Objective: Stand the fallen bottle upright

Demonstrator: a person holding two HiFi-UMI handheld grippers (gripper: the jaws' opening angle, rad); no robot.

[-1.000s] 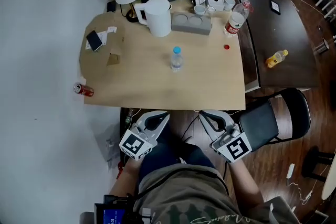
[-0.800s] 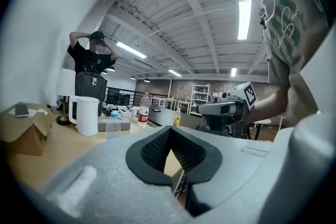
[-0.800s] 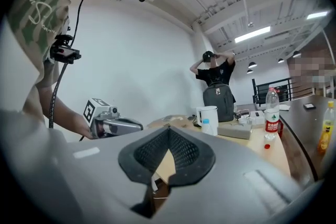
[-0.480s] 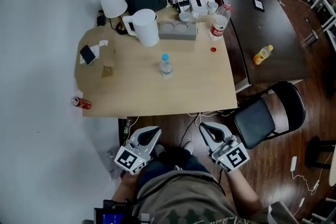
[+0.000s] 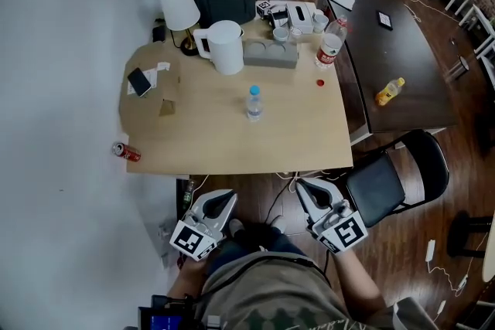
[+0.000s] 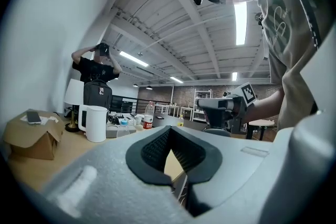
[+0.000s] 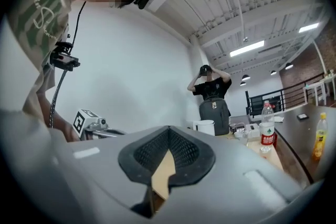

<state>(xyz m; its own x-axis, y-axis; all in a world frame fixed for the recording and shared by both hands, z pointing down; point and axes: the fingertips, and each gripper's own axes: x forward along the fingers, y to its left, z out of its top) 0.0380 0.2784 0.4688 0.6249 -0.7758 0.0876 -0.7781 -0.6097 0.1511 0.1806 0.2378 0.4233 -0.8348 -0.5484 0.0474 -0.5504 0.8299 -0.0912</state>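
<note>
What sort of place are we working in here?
Probably an office or lab workspace in a loft-style building: a wooden desk with a kettle and lamp, a black chair beside it, and exposed ceiling beams with strip lights overhead.

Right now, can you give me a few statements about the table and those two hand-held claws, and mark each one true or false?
1. The small bottle stands upright on the light table. True.
2. The left gripper is holding that bottle. False: its jaws are shut on nothing, short of the table's near edge.
3. A white jug stands near a lamp at the table's far side. True.
4. The right gripper is wide open above the tabletop. False: it is shut, empty, and also short of the table.
</note>
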